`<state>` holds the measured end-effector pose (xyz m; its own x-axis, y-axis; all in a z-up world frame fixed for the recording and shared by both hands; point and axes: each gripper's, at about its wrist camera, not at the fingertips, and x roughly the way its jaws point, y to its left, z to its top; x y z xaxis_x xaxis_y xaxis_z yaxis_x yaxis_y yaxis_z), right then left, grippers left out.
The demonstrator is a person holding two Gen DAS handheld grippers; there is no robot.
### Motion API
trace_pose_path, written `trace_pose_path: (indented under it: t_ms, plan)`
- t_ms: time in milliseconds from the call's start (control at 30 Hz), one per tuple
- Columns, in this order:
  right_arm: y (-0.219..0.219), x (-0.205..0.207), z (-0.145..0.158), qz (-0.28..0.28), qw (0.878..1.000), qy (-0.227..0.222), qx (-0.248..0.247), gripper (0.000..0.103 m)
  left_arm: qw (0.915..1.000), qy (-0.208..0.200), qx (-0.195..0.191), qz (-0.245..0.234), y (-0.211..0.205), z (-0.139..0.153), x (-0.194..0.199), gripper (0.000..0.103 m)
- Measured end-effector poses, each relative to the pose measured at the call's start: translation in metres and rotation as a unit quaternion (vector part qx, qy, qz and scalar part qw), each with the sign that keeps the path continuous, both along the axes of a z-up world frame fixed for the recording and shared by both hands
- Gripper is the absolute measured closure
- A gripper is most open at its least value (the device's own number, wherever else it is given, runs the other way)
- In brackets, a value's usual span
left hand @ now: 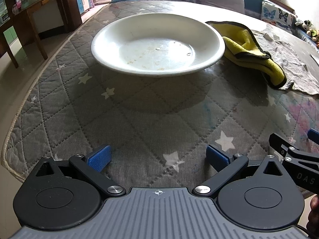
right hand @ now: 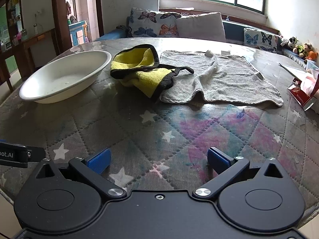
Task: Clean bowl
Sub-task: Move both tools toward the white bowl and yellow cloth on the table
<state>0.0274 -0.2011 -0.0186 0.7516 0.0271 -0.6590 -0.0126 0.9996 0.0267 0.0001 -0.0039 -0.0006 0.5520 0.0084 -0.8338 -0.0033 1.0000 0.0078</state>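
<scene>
Nearest the lens in the left wrist view, the left gripper [left hand: 158,157] fills the bottom of the frame, its two blue pads set wide apart with nothing between them, above a grey quilted table cover [left hand: 139,119] printed with white stars. Above it, in the upper middle of the frame, a wide white bowl [left hand: 157,43] sits upright on the cover, with pale brownish specks and a few droplets on its flat inner floor. Just right of the bowl, its folds close against the rim, lies a crumpled yellow cloth [left hand: 251,53] with a dark border, partly overlapping a grey towel [left hand: 289,63] at the right edge. Part of the right gripper pokes in at the lower right edge.

Closest in the right wrist view, the right gripper [right hand: 158,158] spans the bottom of the frame, blue pads likewise spread and holding nothing, over a pink and teal stained patch of the table cover [right hand: 139,135]. The bowl [right hand: 65,77] sits at the upper left, well apart from this gripper. The yellow cloth [right hand: 139,69] lies bunched just right of it at upper centre, one corner lapping onto the grey towel [right hand: 229,77], which is spread flat towards the upper right. A red tissue box [right hand: 303,93] sits at the right edge. Butterfly cushions [right hand: 155,23] line a bench under the window at the top.
</scene>
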Motion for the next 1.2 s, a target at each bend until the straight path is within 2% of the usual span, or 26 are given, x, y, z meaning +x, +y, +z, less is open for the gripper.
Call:
trace_pose_path:
  t_ms: [733, 1200]
  plan:
    - [0.007, -0.021, 0.012, 0.016, 1.000, -0.009, -0.003, 0.000, 0.9999, -0.006, 0.007, -0.007, 0.013, 0.008, 0.006, 0.001]
    - [0.010, -0.040, 0.018, 0.020, 1.000, -0.019, 0.000, 0.000, 0.9998, -0.017, 0.005, -0.008, 0.012, 0.009, -0.012, 0.001]
